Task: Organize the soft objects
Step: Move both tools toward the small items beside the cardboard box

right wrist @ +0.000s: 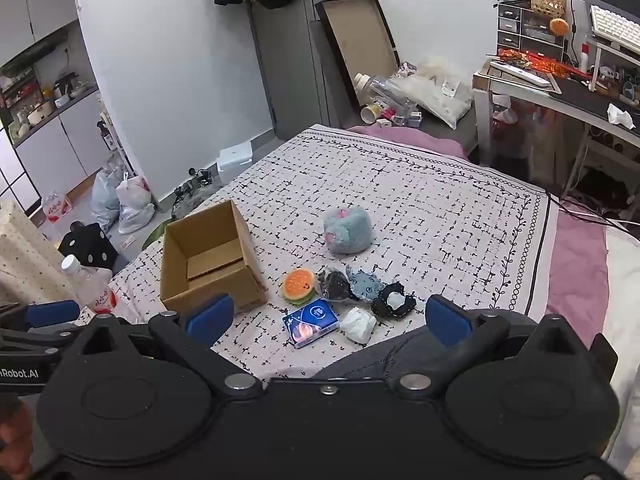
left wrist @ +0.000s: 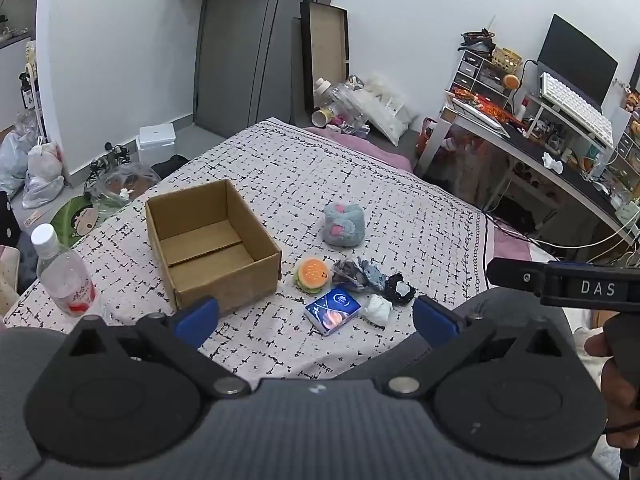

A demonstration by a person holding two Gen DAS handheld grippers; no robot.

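Note:
An open empty cardboard box (left wrist: 212, 246) (right wrist: 208, 256) sits on the patterned bedspread. To its right lie a grey-blue plush (left wrist: 344, 225) (right wrist: 349, 230), a burger-shaped squishy (left wrist: 313, 274) (right wrist: 298, 286), a blue tissue pack (left wrist: 333, 310) (right wrist: 311, 322), a white soft wad (left wrist: 378, 309) (right wrist: 360, 324), a black-and-white bundle (left wrist: 400, 288) (right wrist: 394, 300) and dark wrapped pieces (left wrist: 354, 274) (right wrist: 348, 284). My left gripper (left wrist: 316, 318) is open and empty, held above the near bed edge. My right gripper (right wrist: 330, 320) is open and empty, likewise above the tissue pack.
A clear water bottle (left wrist: 64, 276) (right wrist: 92, 286) stands at the bed's left edge. A cluttered desk (left wrist: 560, 140) is at the right. Bags (left wrist: 36, 168) and clutter lie on the floor at left. The right gripper's body (left wrist: 568, 286) shows in the left wrist view.

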